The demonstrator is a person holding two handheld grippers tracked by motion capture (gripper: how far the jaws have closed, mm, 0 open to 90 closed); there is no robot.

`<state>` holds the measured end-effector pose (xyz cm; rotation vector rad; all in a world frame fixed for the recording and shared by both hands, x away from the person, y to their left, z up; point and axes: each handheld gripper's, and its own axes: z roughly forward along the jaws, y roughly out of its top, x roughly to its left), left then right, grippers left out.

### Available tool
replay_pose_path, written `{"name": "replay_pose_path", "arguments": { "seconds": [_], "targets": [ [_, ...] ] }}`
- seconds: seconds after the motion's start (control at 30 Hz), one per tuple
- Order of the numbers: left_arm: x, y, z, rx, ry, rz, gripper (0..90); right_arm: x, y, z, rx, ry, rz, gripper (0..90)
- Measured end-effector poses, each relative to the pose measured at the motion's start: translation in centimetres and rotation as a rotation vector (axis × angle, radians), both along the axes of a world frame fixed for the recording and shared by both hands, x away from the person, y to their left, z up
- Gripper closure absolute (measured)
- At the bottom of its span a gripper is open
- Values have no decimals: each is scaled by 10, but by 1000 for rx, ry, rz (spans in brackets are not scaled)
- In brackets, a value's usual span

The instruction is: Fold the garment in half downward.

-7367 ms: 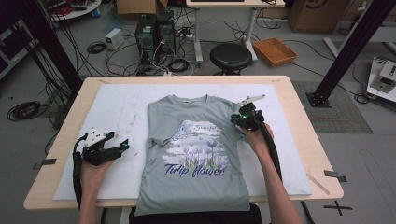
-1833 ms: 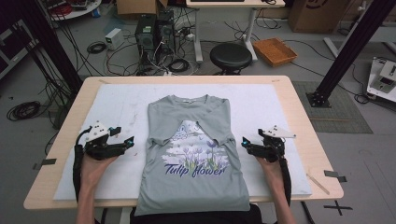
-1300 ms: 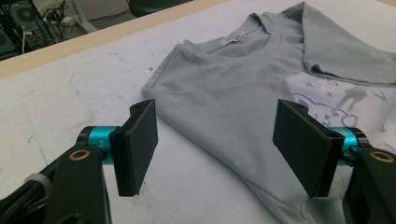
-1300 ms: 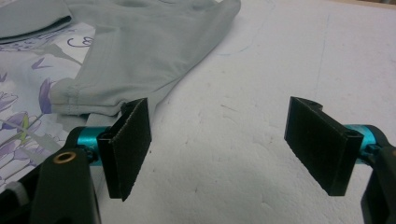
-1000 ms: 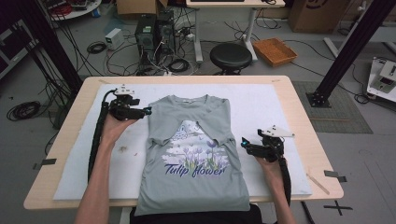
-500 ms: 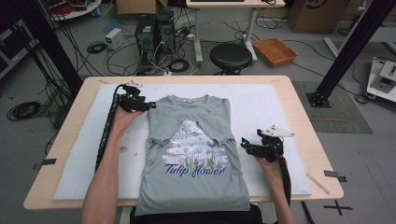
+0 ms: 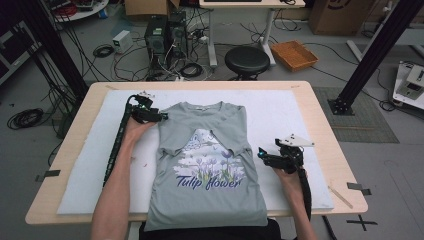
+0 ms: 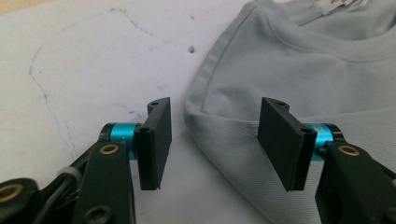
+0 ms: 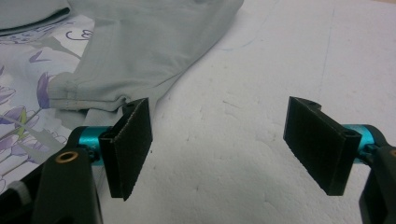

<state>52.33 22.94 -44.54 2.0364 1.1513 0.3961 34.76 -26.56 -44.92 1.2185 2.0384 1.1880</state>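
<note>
At the T-shirt's far left shoulder, left gripper [image 8: 212, 140] jaws spread wide, straddling the folded shoulder corner of the grey T-shirt [image 8: 299, 65], not clamped; one jaw over the white foam mat [image 8: 79, 70], the other over cloth. Right gripper [image 9: 219, 149] also spread wide, over bare mat just beside the shirt's right edge, nothing between the jaws. Shirt lies flat mid-table [image 7: 320, 90], collar away from the person, both sleeves folded inward over the chest, purple flowers and "Tulip flower" print showing. Left forearm stretched far forward along the shirt's side; right hand [image 7: 286, 172] held low near the front edge.
</note>
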Motion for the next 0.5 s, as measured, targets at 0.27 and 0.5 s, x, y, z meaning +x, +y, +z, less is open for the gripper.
{"name": "replay_pose_path", "arguments": {
  "seconds": [0.27,0.5],
  "targets": [
    [-1,-2,0,33,-12,-6,515,0,0,0,-5,0,-2,242],
    [-2,-2,0,43,-19,-25,544,0,0,0,-9,-3,-2,242]
  ]
}}
